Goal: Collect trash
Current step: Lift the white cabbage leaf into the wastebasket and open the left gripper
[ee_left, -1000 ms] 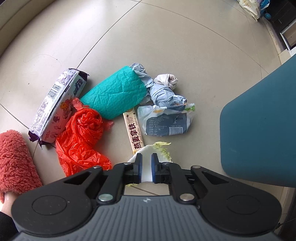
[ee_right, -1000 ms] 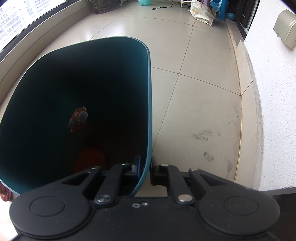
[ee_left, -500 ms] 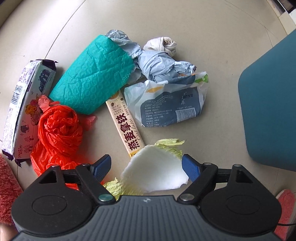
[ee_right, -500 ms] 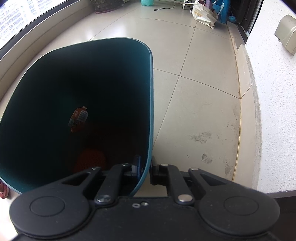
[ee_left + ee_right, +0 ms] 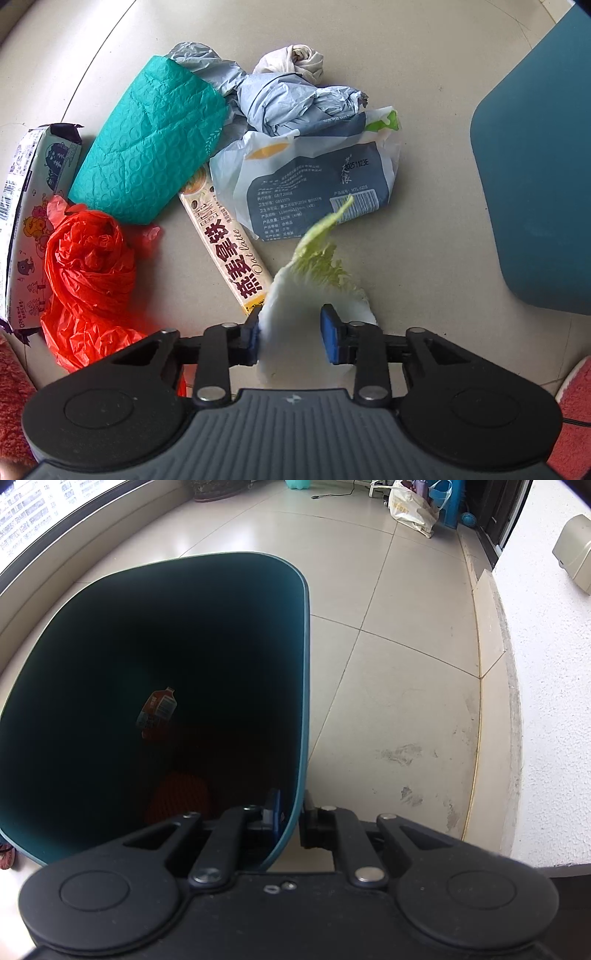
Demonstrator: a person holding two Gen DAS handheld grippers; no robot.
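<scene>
My left gripper (image 5: 291, 334) is shut on a white and green cabbage leaf (image 5: 314, 280), its blue pads pressing both sides of the stalk. Ahead on the floor lie an oat latte sachet (image 5: 225, 243), a red plastic bag (image 5: 88, 280), a teal bubble mailer (image 5: 151, 147), a white and navy wrapper (image 5: 314, 184), crumpled blue plastic (image 5: 288, 99), a cloth wad (image 5: 295, 61) and a snack pack (image 5: 26, 206). My right gripper (image 5: 290, 812) is shut on the rim of the teal trash bin (image 5: 304, 664), which holds a carton (image 5: 157, 709) and something orange (image 5: 177, 801).
The bin's outer wall (image 5: 535, 166) stands right of the pile. Red fuzzy slippers sit at the lower left (image 5: 11, 398) and lower right (image 5: 572, 424). In the right wrist view a white wall (image 5: 546, 701) runs on the right and bags (image 5: 413, 506) stand far back.
My left gripper opened, came down onto the cabbage leaf and closed on it; the leaf now stands up between the pads. The right gripper kept its hold on the bin.
</scene>
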